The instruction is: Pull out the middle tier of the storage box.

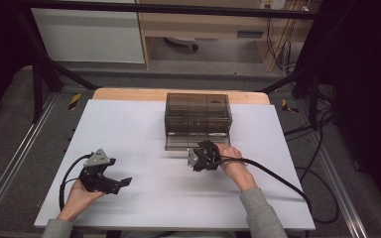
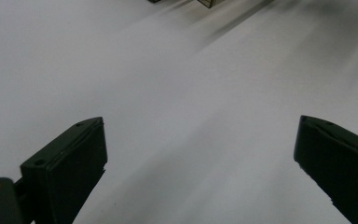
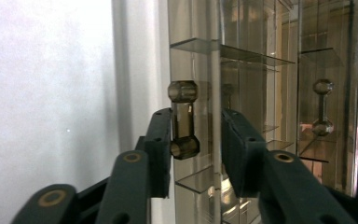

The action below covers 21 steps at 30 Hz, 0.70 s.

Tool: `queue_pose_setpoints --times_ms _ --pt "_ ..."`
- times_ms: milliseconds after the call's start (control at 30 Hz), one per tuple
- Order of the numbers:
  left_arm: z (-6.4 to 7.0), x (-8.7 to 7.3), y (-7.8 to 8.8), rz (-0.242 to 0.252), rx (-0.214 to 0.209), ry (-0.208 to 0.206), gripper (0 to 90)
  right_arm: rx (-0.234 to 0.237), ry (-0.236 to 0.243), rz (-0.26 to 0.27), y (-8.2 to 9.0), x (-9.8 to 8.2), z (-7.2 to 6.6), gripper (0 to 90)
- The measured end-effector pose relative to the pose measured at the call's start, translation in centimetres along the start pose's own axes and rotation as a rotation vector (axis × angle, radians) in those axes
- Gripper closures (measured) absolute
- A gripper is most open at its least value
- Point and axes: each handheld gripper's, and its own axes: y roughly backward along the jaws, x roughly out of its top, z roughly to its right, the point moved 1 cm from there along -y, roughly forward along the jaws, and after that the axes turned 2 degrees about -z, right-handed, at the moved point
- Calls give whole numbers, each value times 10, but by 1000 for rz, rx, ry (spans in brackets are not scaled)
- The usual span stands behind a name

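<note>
A white table (image 1: pixel 144 129) stands on grey floor (image 1: pixel 10 148)

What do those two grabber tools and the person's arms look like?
Both are black. The left gripper has a grey three-cornered plate on top and blocky black fingers. The right gripper has brass-coloured rivets. A thick black cable trails from it. The person wears grey sleeves.

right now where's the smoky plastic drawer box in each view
High view: smoky drawer box at the table's far middle, right gripper at its front.
Left gripper view: a corner of it at the top edge.
Right gripper view: its front across the right half, handle between the jaws.
Shared landmark: white tabletop.
</note>
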Motion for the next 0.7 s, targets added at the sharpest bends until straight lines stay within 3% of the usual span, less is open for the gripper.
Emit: queue_pose_setpoints --times_ms 167,333,700 --pt "0 0 0 -1 -1 0 23 8 -29 20 3 -1 2 604" --pt "0 0 0 -2 0 0 23 26 -103 41 8 -3 4 518" --pt "0 0 0 -2 -1 0 23 84 -338 124 17 -7 9 267"
